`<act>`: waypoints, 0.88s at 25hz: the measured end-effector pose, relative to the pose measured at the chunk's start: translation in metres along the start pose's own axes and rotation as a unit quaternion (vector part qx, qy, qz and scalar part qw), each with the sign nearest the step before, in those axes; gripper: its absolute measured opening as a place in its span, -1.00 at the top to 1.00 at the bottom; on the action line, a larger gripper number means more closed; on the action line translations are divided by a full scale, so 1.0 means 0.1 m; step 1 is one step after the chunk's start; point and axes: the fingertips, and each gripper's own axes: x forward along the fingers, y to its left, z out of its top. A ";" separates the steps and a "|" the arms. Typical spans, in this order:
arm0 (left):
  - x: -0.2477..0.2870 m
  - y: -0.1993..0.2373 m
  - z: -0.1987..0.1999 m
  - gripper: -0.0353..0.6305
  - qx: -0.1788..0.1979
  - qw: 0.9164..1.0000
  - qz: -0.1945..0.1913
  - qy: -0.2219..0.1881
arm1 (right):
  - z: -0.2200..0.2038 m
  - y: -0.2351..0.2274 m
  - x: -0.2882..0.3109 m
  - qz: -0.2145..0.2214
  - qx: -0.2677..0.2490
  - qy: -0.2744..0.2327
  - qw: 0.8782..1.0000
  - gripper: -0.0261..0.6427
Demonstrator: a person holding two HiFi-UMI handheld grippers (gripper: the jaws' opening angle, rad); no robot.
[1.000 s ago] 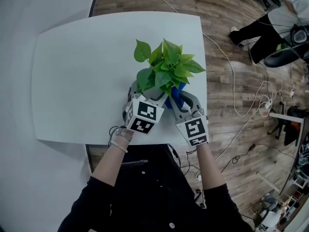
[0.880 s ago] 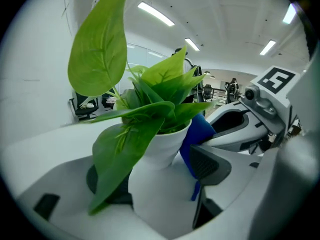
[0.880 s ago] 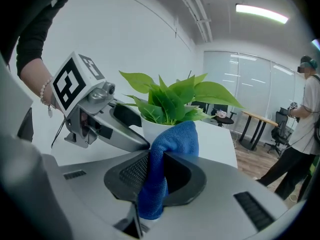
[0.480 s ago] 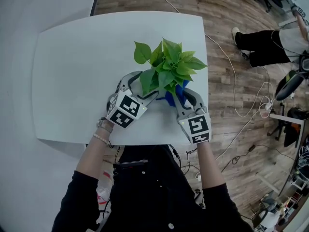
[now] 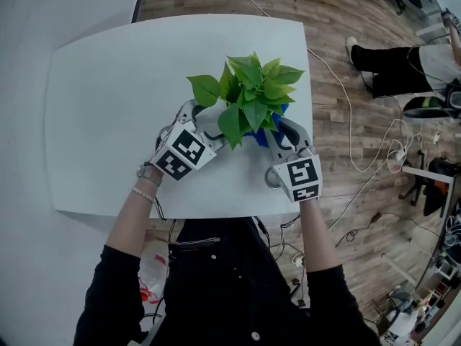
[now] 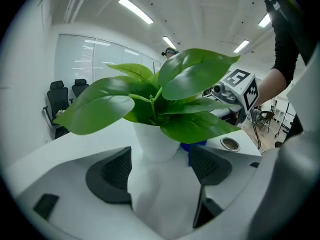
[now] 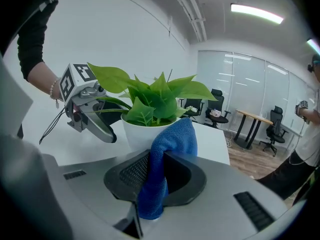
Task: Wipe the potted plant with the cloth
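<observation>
left hand-held gripper (image 6: 160, 168) clasps rigid pot (image 6: 154, 145) | right hand-held gripper (image 7: 155, 173) pinches limp cloth (image 7: 172, 134) | leaves (image 5: 253, 92) likely fragile; hold pot wall

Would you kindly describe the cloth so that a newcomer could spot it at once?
On the white table, near its right edge, stands a green plant in a white pot. Beside the pot, pinched by the right gripper, is the cloth, the only bright blue thing there.

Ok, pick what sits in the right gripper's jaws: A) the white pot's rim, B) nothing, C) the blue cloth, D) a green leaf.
C: the right gripper has its jaws shut on the blue cloth, bunched up before the white pot.
</observation>
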 end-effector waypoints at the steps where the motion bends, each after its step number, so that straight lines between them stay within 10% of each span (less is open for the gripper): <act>1: 0.01 0.01 0.02 -0.18 0.004 1.000 -0.004 0.000 | 0.02 -0.03 0.03 -0.001 -0.003 0.001 1.000 0.64; 22: 0.28 0.12 0.11 -0.10 -0.012 0.999 0.030 -0.036 | 0.08 -0.29 0.28 0.009 -0.046 0.007 0.999 0.64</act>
